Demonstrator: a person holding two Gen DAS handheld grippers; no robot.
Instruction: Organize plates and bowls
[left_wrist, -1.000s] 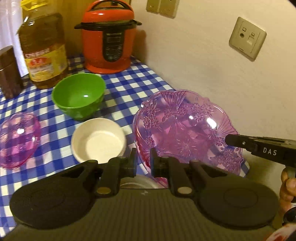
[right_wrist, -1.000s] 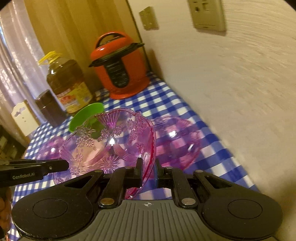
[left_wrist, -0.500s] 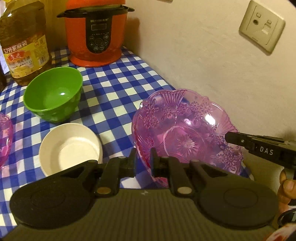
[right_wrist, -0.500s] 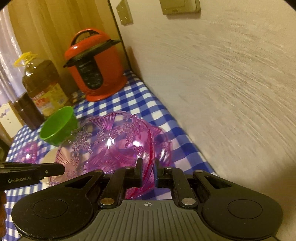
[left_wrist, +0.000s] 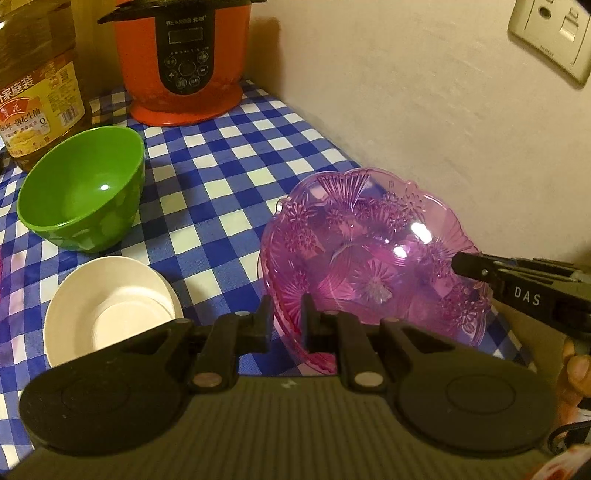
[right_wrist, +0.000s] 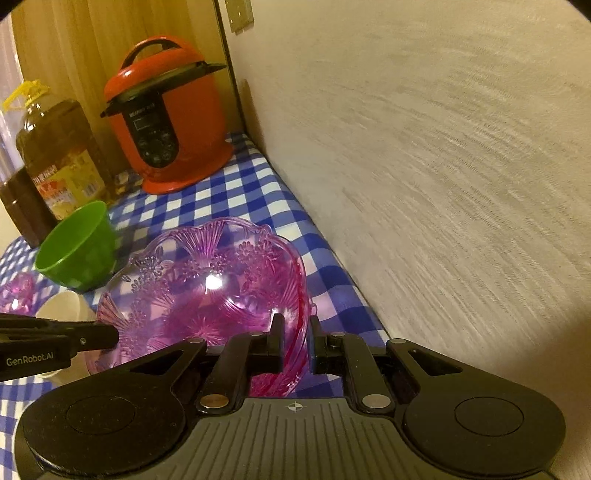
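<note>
Pink glass plate held at two rims, low at the bench's wall side.

The left hand-held gripper (left_wrist: 287, 317) and right hand-held gripper (right_wrist: 296, 338) are each closed thinly on opposite rims of the pink plate (left_wrist: 364, 258), centre-right of frame, over the checked bench (left_wrist: 229, 177). A thin edge pinch may slip if the hands tilt unevenly; the plate could strike the wall (right_wrist: 443, 166). Green bowl (left_wrist: 83, 188), white bowl (left_wrist: 110, 314), oil bottle (left_wrist: 37, 85) and red cooker (left_wrist: 184, 59) sit upper left.

Pink glass dish (left_wrist: 369, 258) tilted, beside green bowl (left_wrist: 81, 188), white bowl (left_wrist: 107, 310)
</note>
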